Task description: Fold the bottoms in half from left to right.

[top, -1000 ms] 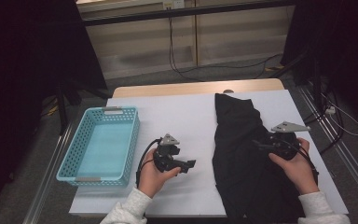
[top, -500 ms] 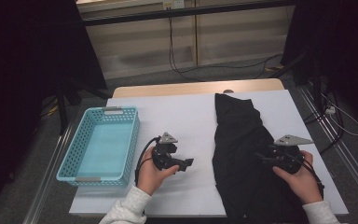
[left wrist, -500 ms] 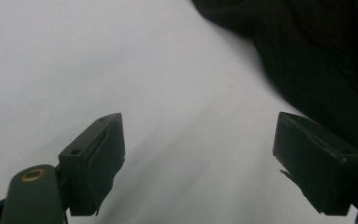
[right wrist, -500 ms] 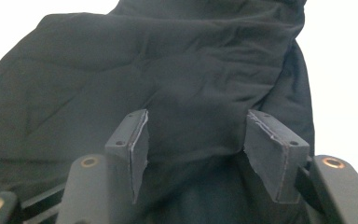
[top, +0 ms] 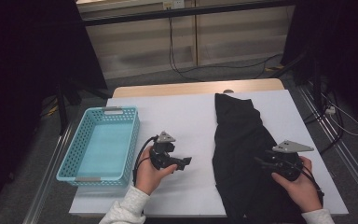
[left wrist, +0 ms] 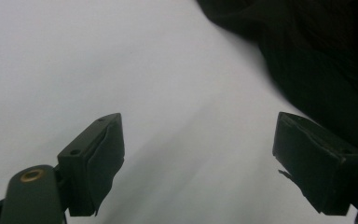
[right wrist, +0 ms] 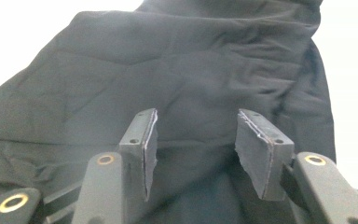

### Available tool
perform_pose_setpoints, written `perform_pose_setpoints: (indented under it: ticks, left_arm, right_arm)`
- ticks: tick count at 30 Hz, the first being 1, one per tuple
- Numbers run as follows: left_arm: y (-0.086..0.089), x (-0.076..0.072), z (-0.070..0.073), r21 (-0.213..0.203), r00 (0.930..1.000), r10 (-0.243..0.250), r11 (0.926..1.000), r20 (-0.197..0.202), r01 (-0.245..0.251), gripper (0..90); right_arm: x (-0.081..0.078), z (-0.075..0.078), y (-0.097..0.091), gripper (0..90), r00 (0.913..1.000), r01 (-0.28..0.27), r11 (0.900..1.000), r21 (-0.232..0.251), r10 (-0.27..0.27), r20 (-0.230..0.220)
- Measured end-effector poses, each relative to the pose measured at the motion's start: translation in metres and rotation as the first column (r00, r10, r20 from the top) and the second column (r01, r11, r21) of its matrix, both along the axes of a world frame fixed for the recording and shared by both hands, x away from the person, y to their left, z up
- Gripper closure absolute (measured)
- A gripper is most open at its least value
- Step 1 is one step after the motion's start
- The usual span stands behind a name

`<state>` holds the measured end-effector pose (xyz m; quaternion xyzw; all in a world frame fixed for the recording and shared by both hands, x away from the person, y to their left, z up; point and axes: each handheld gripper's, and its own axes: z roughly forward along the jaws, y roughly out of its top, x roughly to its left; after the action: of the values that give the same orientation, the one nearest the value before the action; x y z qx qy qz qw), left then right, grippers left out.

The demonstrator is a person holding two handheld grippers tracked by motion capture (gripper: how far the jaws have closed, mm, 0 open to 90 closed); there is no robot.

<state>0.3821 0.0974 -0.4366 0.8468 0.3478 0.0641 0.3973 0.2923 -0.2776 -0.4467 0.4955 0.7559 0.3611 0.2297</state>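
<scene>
**Closing on the cloth**

Fingers (right wrist: 145, 149) of the right gripper (top: 261, 162) are standing apart, having just been closing, with the black cloth (top: 242, 154) lying under and ahead of them, not yet pinched. Left gripper (top: 186, 162) is waiting open over the bare table (top: 186, 116), cloth to its right. Judged step: approaching a fold. Next: lower, then pinch. The right gripper view is showing wrinkles the high view is hiding; the high view is showing the basket (top: 81, 163).

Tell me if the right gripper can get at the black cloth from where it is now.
Probably yes. The right gripper hangs right over the black cloth, and its jaws, which have just been closing, stand apart with only a fold of fabric ahead of them and nothing else in the way.
</scene>
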Motion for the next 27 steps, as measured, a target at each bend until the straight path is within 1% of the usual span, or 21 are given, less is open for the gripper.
perform_pose_setpoints:
  ticks: [4, 7, 10, 11, 12, 14, 16, 17, 19, 21, 23, 24, 25, 26, 27]
  left_arm:
    - [0.006, 0.002, 0.001, -0.013, 0.9998, 0.018, 0.9998, 0.003, -0.018, 14.5]
    - [0.010, 0.003, 0.003, -0.013, 0.9997, 0.023, 0.9996, 0.007, -0.023, 13.6]
    - [0.013, 0.004, 0.002, -0.021, 0.9997, 0.022, 0.9995, 0.004, -0.022, 12.3]
    - [0.015, 0.004, 0.002, -0.011, 0.9998, 0.017, 0.9998, 0.006, -0.017, 12.0]
    - [0.015, 0.004, 0.001, -0.018, 0.9998, 0.021, 0.9996, 0.005, -0.021, 11.8]
    - [0.018, 0.005, 0.000, -0.013, 0.9997, 0.024, 0.9996, 0.002, -0.024, 11.5]
    - [0.019, 0.005, 0.000, -0.015, 0.9995, 0.032, 0.9994, -0.002, -0.032, 11.5]
    - [0.020, 0.005, 0.000, -0.016, 0.9995, 0.032, 0.9994, -0.004, -0.032, 11.5]
    - [0.020, 0.005, 0.000, -0.021, 0.9991, 0.041, 0.9989, -0.004, -0.041, 11.5]
    - [0.021, 0.005, 0.000, -0.016, 0.9994, 0.034, 0.9993, -0.006, -0.034, 11.6]
    - [0.021, 0.005, 0.000, -0.023, 0.9993, 0.036, 0.9991, -0.001, -0.036, 11.8]
    - [0.022, 0.005, 0.001, -0.021, 0.9994, 0.036, 0.9991, -0.001, -0.036, 11.9]
    - [0.022, 0.005, 0.001, -0.022, 0.9994, 0.034, 0.9992, -0.006, -0.034, 12.3]
    - [0.022, 0.006, 0.001, -0.029, 0.9993, 0.037, 0.9989, -0.004, -0.037, 12.8]
    - [0.023, 0.006, 0.001, -0.033, 0.9992, 0.039, 0.9987, -0.007, -0.039, 12.9]
  right_arm:
    - [0.004, -0.008, 0.008, 49.1, 0.9997, -0.011, 0.9999, -0.001, 0.011, -0.024]
    - [0.005, -0.012, 0.013, 53.3, 0.9987, -0.036, 0.9990, -0.026, 0.035, -0.036]
    - [0.005, -0.016, 0.014, 63.7, 0.9974, -0.057, 0.9980, -0.026, 0.056, -0.045]
    - [0.005, -0.017, 0.014, 65.4, 0.9976, -0.057, 0.9981, -0.022, 0.056, -0.040]
    - [0.006, -0.017, 0.014, 69.1, 0.9978, -0.054, 0.9984, -0.019, 0.053, -0.040]
    - [0.007, -0.017, 0.014, 78.0, 0.9976, -0.057, 0.9982, -0.021, 0.056, -0.041]
    - [0.008, -0.018, 0.014, 84.8, 0.9969, -0.067, 0.9976, -0.014, 0.067, -0.042]
    - [0.008, -0.018, 0.014, 86.5, 0.9966, -0.071, 0.9975, -0.010, 0.070, -0.042]
    - [0.010, -0.018, 0.014, 88.4, 0.9965, -0.072, 0.9974, -0.004, 0.072, -0.041]
    - [0.011, -0.017, 0.014, 89.4, 0.9963, -0.075, 0.9972, -0.003, 0.074, -0.042]
    - [0.010, -0.015, 0.011, 89.6, 0.9955, -0.081, 0.9966, 0.012, 0.082, -0.048]
    - [0.009, -0.014, 0.008, 89.7, 0.9960, -0.076, 0.9968, 0.024, 0.077, -0.046]
    - [0.008, -0.013, 0.006, 89.8, 0.9960, -0.075, 0.9967, 0.031, 0.076, -0.047]
    - [0.007, -0.011, 0.004, 89.8, 0.9957, -0.077, 0.9963, 0.037, 0.079, -0.049]
    - [0.005, -0.009, 0.001, 89.9, 0.9970, -0.064, 0.9969, 0.045, 0.066, -0.040]
